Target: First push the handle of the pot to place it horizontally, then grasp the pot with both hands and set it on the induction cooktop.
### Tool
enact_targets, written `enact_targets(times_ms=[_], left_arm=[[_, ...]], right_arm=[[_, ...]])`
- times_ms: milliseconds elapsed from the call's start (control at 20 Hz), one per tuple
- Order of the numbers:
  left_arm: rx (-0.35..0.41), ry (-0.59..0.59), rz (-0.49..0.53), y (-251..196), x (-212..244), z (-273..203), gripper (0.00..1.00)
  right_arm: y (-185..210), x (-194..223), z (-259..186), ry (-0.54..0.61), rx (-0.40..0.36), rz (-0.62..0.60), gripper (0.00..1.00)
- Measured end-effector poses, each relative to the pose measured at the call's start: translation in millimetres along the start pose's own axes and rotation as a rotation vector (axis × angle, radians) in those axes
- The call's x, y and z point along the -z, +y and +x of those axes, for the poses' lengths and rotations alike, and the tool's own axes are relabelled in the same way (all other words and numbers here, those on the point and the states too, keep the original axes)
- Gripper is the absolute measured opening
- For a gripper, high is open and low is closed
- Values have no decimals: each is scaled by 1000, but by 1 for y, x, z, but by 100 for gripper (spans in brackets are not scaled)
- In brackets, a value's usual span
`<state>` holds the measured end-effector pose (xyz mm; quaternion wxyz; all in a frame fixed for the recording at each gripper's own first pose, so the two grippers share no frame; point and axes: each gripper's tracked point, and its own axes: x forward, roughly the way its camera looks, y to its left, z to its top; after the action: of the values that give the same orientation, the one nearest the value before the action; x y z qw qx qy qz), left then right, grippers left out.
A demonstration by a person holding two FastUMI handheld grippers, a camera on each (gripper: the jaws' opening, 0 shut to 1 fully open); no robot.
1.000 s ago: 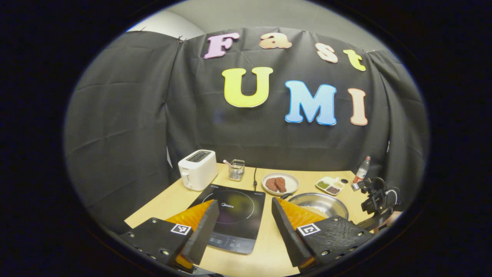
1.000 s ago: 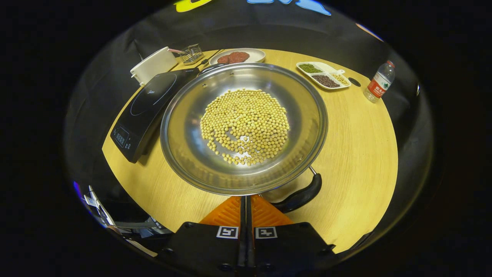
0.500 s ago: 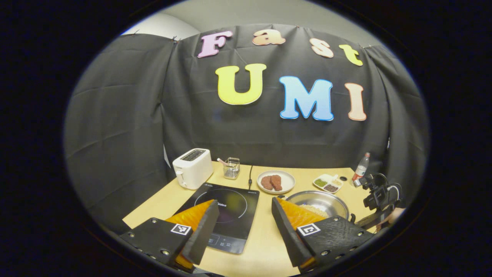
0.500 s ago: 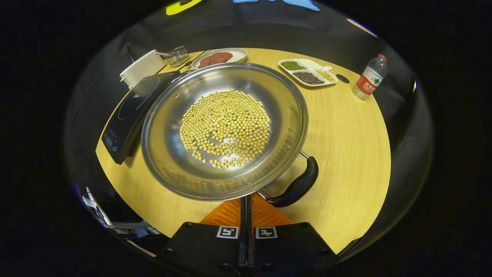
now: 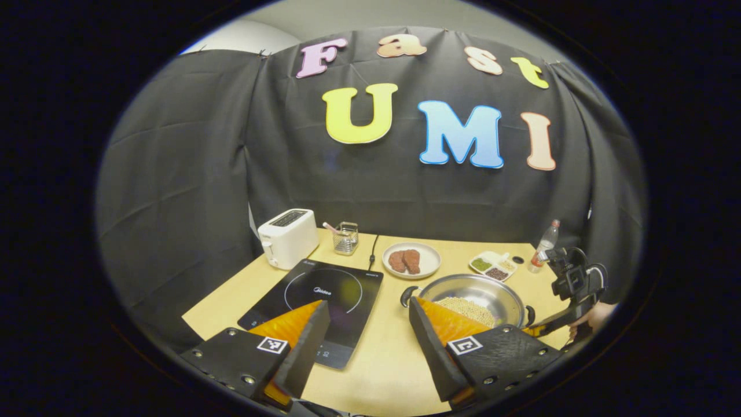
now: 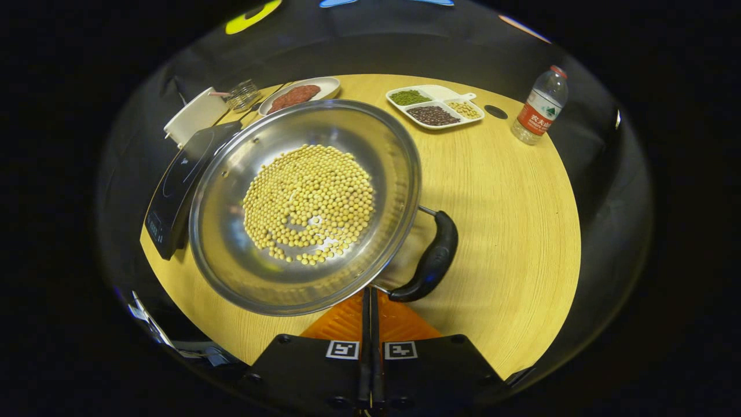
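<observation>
The pot (image 6: 304,205) has turned since a second ago: in the right gripper view its black handle (image 6: 431,260) has swung from about five o'clock round toward four o'clock on the rim, and the whole pan now sits farther to the nine o'clock side of that view. The right claw (image 6: 370,307) is pressed fully together, holding nothing, its joined tips at the pot's near rim at six o'clock, just beside the handle's lower end; I cannot tell whether they touch. Closed fingers make a blunt pusher, which suits nudging the handle round rather than gripping it.

The pot rests on the table (image 6: 509,231), its bottom covered with soybeans (image 6: 307,200), and its nine o'clock edge lies close to the induction cooktop (image 5: 318,292) without being on it. The second small handle (image 5: 407,295) shows on the rim in the left gripper view, toward the cooktop side.

The left claw (image 5: 367,330) hangs wide open and empty above the near table edge, between cooktop and pot, apparently waiting for its share of the lift. From there the right claw (image 5: 541,329) and a hand (image 5: 596,315) appear at four o'clock of the pot.

I judge the turning step nearly done, with the two-handed lift yet to come.
</observation>
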<state>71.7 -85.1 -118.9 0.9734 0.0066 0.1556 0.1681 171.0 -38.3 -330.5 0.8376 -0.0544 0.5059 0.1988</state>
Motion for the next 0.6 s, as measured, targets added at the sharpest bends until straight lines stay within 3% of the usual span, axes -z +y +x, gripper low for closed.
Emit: enact_targets(times_ms=[400, 600], left_arm=[[-49, 16, 15, -25, 2, -2, 84], [-28, 21, 11, -32, 1, 8, 85]], right_arm=[[-22, -24, 9, -43, -41, 74, 2], [-31, -35, 15, -63, -42, 135, 2]])
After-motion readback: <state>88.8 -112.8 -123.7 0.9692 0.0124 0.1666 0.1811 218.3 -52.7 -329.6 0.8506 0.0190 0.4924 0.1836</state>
